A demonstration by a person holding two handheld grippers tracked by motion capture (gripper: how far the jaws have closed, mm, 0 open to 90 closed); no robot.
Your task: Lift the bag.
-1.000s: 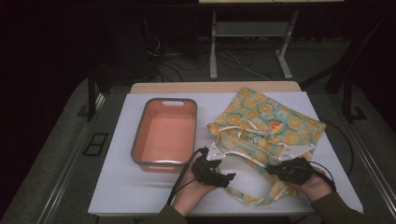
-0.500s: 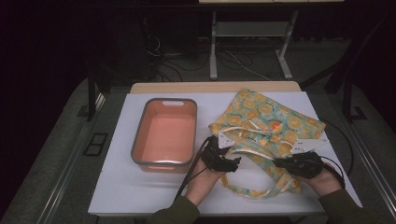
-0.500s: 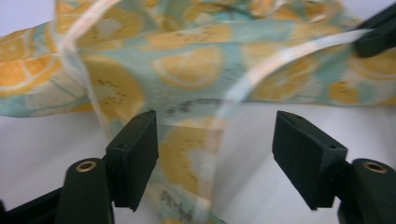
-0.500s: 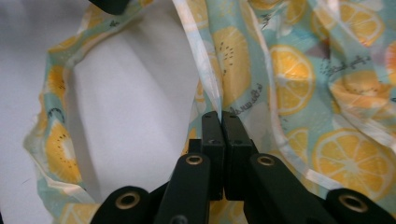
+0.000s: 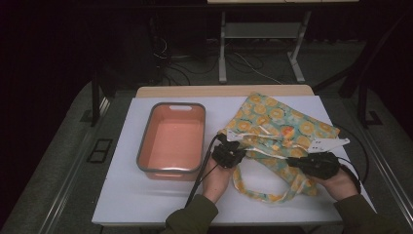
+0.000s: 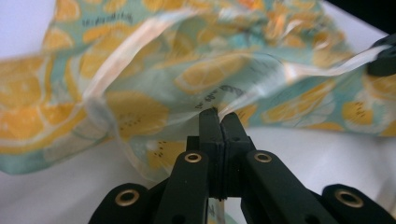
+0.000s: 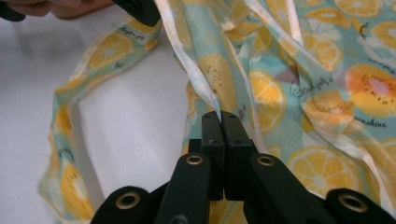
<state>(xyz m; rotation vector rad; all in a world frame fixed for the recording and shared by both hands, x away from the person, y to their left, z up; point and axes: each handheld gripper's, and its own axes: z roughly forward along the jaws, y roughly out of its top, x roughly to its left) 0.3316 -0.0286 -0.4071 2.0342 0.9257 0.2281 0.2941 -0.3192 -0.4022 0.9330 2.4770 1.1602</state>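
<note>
A fabric bag [image 5: 285,124] printed with orange slices on pale teal lies at the right of the white table [image 5: 122,195]. My left gripper [image 5: 234,146] sits at the bag's near-left edge; its jaws have just been closing and now pinch the bag's clear-lined rim [image 6: 233,100], as the left gripper [image 6: 219,119] shows in its own view. My right gripper [image 5: 293,162] is shut on the same rim farther right, the hem [image 7: 205,88] running out of the right gripper [image 7: 220,116]. The rim is lifted between them. A handle loop [image 5: 263,194] trails toward the front edge.
A salmon tub with a grey rim [image 5: 178,104] stands left of the bag, with nothing in it. Black cables trail from both grippers toward the person. The dark floor and a metal stand [image 5: 263,34] lie beyond the table's far edge.
Both hands have moved right and slightly away from the person. The left gripper's jaws, open before, are now shut on the bag's rim, which is lifted.
</note>
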